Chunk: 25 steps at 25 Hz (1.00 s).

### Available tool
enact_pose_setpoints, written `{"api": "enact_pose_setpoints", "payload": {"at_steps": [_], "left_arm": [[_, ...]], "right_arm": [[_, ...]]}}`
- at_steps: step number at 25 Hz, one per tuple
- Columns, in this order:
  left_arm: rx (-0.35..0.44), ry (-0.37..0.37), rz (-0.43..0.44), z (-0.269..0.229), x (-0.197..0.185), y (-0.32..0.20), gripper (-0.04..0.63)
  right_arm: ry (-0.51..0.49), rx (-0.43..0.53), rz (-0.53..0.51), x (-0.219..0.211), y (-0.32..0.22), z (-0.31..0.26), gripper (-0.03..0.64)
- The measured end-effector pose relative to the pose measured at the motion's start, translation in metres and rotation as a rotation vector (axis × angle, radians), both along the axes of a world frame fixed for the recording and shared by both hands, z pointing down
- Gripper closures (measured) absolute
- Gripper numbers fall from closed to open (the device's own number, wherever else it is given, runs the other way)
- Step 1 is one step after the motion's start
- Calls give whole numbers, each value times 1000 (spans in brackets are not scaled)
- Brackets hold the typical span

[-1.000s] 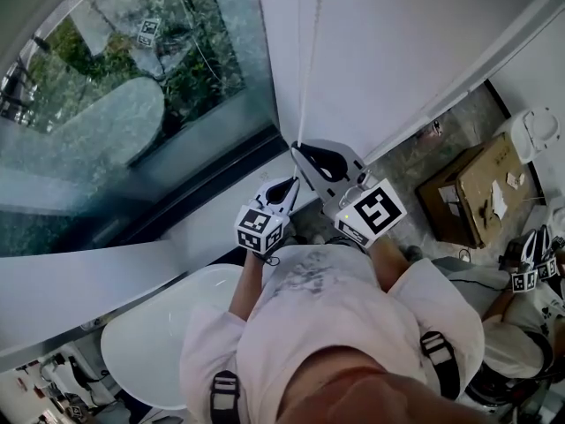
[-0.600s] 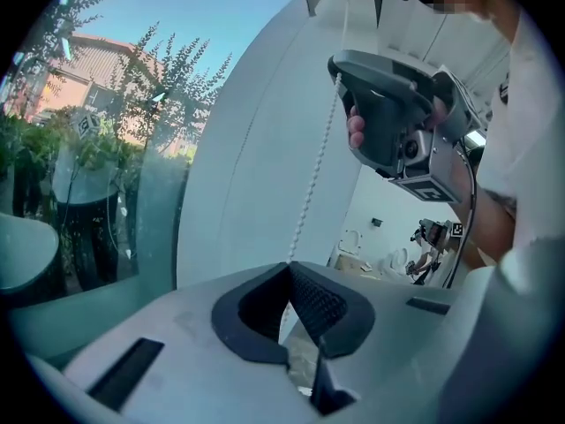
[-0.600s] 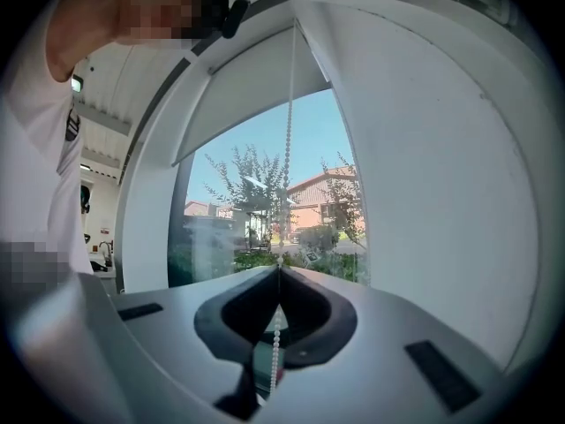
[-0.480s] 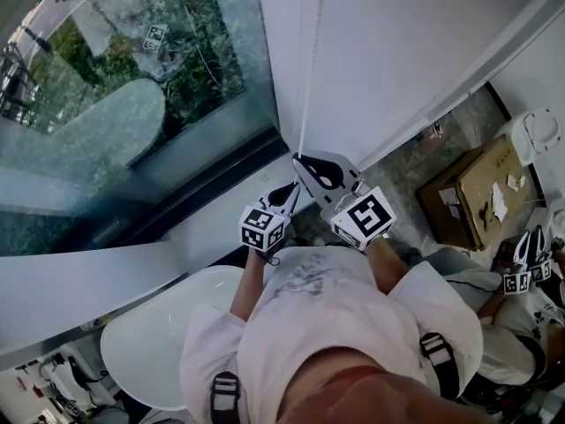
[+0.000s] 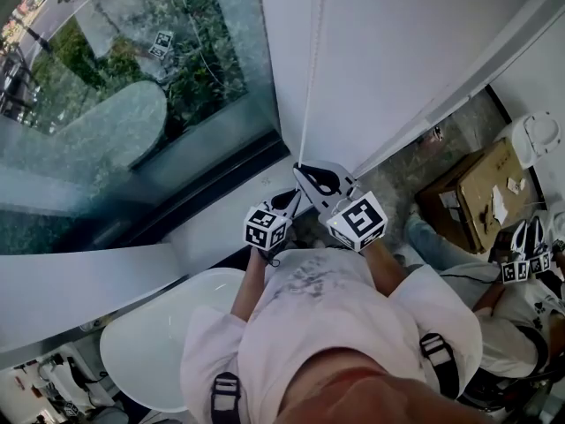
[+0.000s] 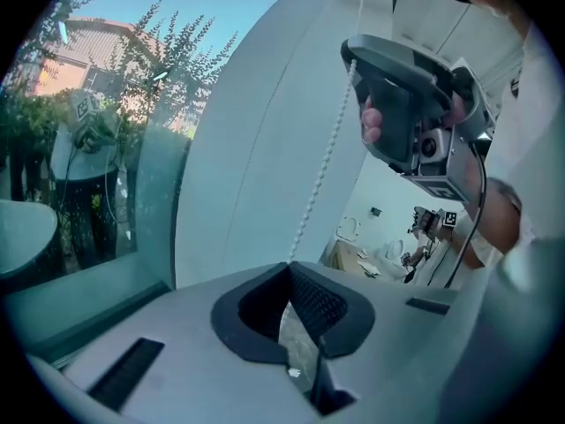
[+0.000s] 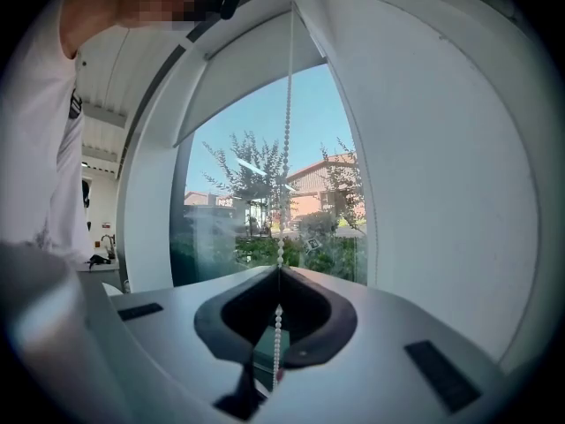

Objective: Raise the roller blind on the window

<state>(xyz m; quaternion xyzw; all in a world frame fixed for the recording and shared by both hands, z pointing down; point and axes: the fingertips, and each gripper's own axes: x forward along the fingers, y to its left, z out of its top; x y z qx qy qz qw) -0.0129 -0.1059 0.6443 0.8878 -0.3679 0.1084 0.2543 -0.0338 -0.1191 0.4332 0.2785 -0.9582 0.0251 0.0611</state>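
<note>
Since a second ago, both grippers have been drawn downward together along the bead chain (image 5: pixel 306 78). In the head view they are now seen lower, beside the bottom right corner of the window (image 5: pixel 132 104). The left gripper (image 5: pixel 291 200) is held just below the right gripper (image 5: pixel 305 170), close beside it. The left jaws are seen pressed together on the chain, which runs up taut from their tips. The right jaws are likewise closed on the chain, with a few beads left hanging behind the pinch. Whether one strand or two is gripped cannot be told. The roller blind (image 7: pixel 252 73) is seen covering only the upper part of the glass, its bottom edge well above the grippers. The shared downward pull is judged to be a stroke that winds the blind up. A release and a fresh grip higher on the chain will probably be needed soon.
</note>
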Motion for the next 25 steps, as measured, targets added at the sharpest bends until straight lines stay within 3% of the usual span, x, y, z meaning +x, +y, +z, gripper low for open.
{"api": "enact_pose_setpoints", "payload": {"at_steps": [7,15,20,25], "left_arm": [[-56,-18,20,29,5,6,588],[27,-29,23,18,4,15,586],[133,17,-8,-38,-10,40,569],[312,81,-36,-144,-21,16,541]], "right_arm": [[41,-42,8,4,0,30,555],[40,-35,3,7,-2,29,555],[40,-20,3,4,18,28,555],[41,-19,-2,8,-3,29,555]]}}
